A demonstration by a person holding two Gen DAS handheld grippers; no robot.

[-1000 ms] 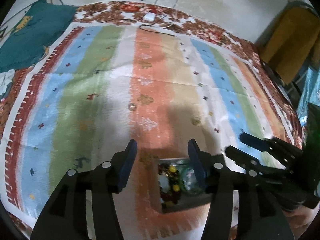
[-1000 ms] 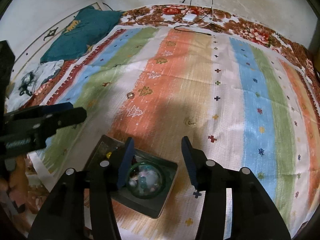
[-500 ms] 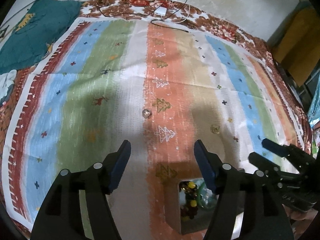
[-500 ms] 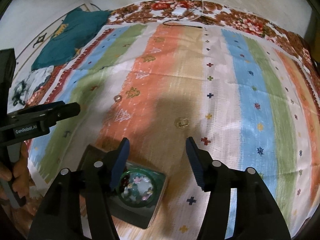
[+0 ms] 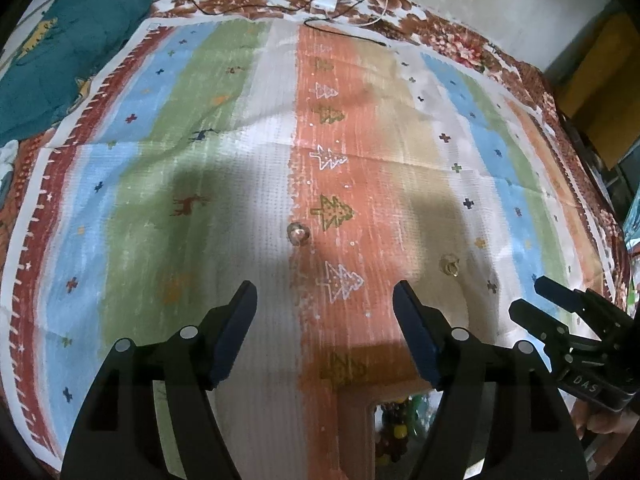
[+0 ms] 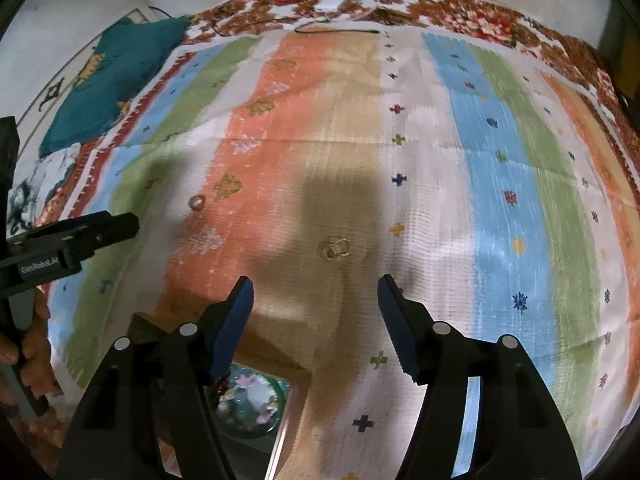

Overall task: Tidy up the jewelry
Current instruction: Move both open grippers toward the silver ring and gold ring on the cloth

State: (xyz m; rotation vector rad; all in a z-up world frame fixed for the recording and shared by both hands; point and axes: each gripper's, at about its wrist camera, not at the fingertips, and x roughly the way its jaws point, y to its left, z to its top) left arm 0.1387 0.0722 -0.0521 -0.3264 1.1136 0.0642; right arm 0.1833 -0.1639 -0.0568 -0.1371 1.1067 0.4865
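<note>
A small ring [image 5: 298, 233] lies on the striped mat [image 5: 224, 208], just ahead of my open, empty left gripper [image 5: 325, 308]. It shows in the right wrist view [image 6: 197, 202] too. A pair of gold rings [image 6: 335, 249] lies ahead of my open, empty right gripper [image 6: 316, 304]; it also shows in the left wrist view [image 5: 449, 266]. A jewelry box [image 6: 288, 408] holding a green bangle [image 6: 250, 402] and a beaded piece [image 5: 394, 428] sits near both grippers, partly hidden by the fingers.
A teal cloth [image 5: 60, 60] lies at the far left. A white charger [image 5: 325, 0] with cables lies at the far edge on the floral sheet [image 5: 460, 46]. A yellow-brown cabinet [image 5: 600, 68] stands at the right.
Both grippers have moved forward over the mat, away from the box, which has slid toward the bottom of both views. The rings now lie closer ahead. Both grippers stay open.
</note>
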